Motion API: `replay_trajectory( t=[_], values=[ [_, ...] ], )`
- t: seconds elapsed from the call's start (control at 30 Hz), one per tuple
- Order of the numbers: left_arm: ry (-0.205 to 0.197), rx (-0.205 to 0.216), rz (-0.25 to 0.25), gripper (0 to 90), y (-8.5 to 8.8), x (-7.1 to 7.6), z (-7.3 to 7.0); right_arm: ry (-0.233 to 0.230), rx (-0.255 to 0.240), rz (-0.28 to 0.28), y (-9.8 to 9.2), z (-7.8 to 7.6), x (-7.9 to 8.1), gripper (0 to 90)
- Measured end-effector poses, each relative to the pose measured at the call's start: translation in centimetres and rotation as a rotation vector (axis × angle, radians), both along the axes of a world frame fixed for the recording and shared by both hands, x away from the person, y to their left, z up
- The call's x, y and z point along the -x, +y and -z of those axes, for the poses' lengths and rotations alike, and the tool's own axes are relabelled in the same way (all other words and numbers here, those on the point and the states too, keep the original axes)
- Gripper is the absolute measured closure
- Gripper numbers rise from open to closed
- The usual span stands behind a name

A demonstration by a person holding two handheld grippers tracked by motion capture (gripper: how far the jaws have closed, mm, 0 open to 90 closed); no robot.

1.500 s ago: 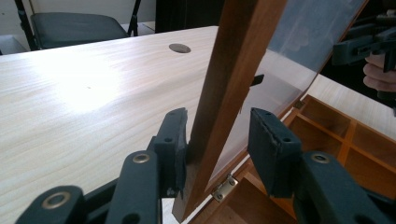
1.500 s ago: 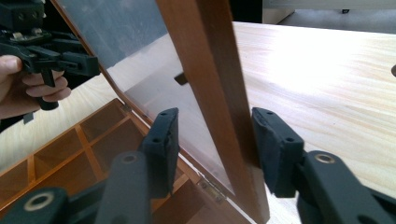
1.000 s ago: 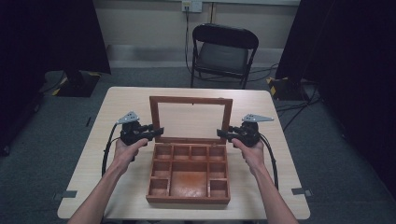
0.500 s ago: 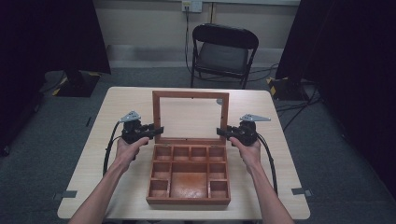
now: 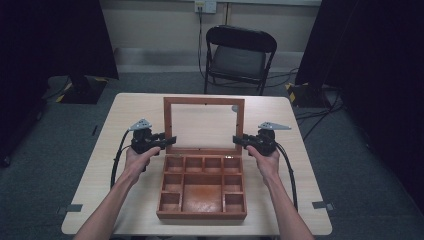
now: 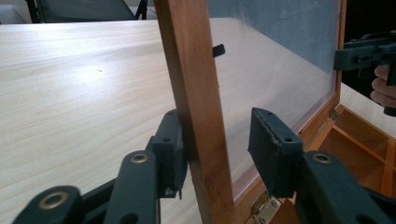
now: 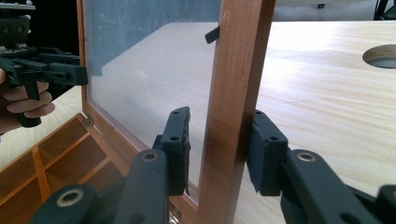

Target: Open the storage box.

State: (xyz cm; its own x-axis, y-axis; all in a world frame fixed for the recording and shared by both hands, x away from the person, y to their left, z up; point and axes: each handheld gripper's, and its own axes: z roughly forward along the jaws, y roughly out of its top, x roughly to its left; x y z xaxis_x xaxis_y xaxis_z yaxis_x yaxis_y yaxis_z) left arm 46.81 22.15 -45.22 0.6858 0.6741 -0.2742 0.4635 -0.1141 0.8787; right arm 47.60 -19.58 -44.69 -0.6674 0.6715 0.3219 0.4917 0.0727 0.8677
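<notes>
We look down on a pale wooden table [image 5: 125, 130] where a person holds a gripper in each hand. In the middle sits an open wooden box [image 5: 202, 186], its inside split into small compartments around one larger bay. Its lid [image 5: 204, 125], a wooden frame around a clear pane, stands raised at the far edge of the box, hinged there and leaning slightly away from the person.

The left gripper [image 5: 167, 141] is at the lid's left side rail. In its own view we see its jaws parted around that rail [image 6: 198, 116]: one pad touches the outer face, the other stands clear on the pane side.

The right gripper [image 5: 240, 140] is at the opposite rail [image 7: 236, 102], jaws likewise spread to either side, not clamped on the wood.

Beyond the table stands a dark folding chair [image 5: 239, 55]
</notes>
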Motion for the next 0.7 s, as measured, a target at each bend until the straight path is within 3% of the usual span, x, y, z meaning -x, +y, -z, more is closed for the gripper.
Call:
replay_trajectory(
  t=[0.33,0.47,0.7],
  values=[
    [0.021,0.006,-0.002,52.2,0.3,0.9,0.8,-0.003,0.000,0.003,-0.1,0.0,0.0,64.4],
    [0.017,-0.019,-0.016,55.9,0.2,1.0,0.9,0.004,-0.003,0.011,-0.1,0.1,-0.1,63.8],
    [0.033,-0.004,-0.031,60.5,0.2,0.6,1.3,0.017,-0.004,0.024,-0.1,0.5,-0.3,62.3]
  ],
)
